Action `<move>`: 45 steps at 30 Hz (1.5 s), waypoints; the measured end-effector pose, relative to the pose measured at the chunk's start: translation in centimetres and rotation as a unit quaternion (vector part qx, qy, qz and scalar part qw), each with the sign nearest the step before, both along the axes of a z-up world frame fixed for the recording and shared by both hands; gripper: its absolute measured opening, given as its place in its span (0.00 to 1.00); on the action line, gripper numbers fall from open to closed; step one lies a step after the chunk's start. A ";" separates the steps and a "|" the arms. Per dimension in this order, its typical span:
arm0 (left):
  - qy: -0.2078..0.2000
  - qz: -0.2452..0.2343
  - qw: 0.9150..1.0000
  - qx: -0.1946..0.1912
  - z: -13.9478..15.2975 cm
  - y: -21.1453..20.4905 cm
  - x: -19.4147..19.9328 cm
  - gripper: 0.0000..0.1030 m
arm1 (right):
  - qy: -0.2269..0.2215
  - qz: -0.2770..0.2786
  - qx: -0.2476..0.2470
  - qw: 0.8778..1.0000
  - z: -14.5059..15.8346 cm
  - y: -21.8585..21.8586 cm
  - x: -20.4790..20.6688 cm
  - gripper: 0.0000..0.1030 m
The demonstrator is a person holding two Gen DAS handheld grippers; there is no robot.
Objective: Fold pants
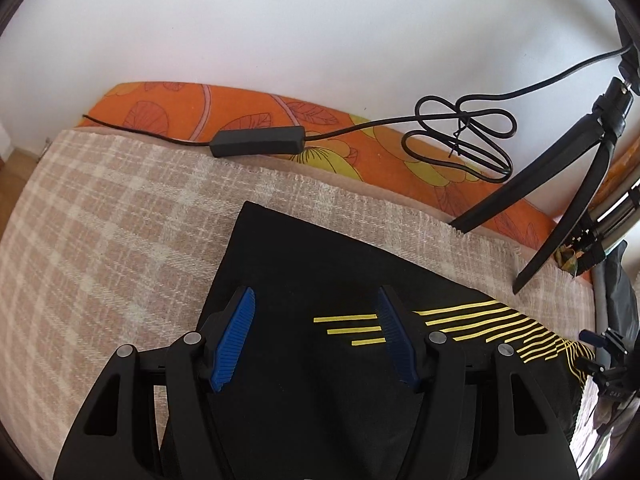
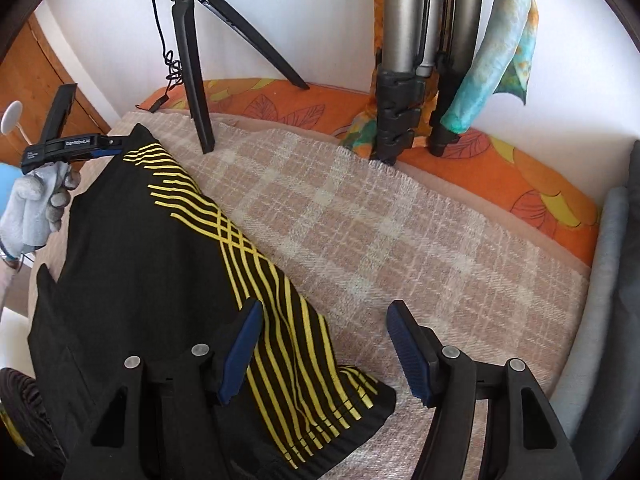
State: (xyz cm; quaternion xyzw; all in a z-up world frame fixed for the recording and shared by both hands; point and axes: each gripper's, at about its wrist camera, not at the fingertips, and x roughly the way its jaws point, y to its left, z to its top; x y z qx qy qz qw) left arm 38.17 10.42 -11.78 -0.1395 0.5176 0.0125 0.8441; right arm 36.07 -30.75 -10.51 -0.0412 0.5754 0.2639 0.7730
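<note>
Black pants (image 1: 312, 276) with yellow stripes lie folded flat on a beige plaid blanket (image 1: 100, 208). My left gripper (image 1: 316, 316) is open, just above the pants' far end, with nothing between its blue pads (image 1: 234, 340). In the right wrist view the pants (image 2: 152, 264) run from near left to the far left. My right gripper (image 2: 324, 336) is open over the pants' near right edge, its left pad above the striped cloth. The left gripper (image 2: 112, 146) shows at the far end, held by a gloved hand (image 2: 36, 204).
A black tripod (image 2: 192, 52) and a silver tripod (image 2: 420, 60) stand at the blanket's far edge. A black cable with an inline box (image 1: 258, 142) lies on the orange floral mattress (image 1: 248, 110). A white wall is behind. A grey cushion (image 2: 600, 300) is at right.
</note>
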 end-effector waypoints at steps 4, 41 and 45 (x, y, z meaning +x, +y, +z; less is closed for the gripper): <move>-0.002 0.014 1.000 -0.016 -0.2 0.8 0.0 0.61 | -0.016 0.007 -0.006 1.000 0.0 0.2 -1.0 0.56; -0.067 0.125 0.984 -0.103 4.5 5.3 -5.5 0.01 | -0.145 -0.012 0.002 0.989 11.3 2.7 -13.4 0.02; -0.091 0.126 0.981 -0.113 7.4 6.5 -8.7 0.00 | -0.159 -0.011 -0.005 0.987 13.0 3.1 -15.1 0.02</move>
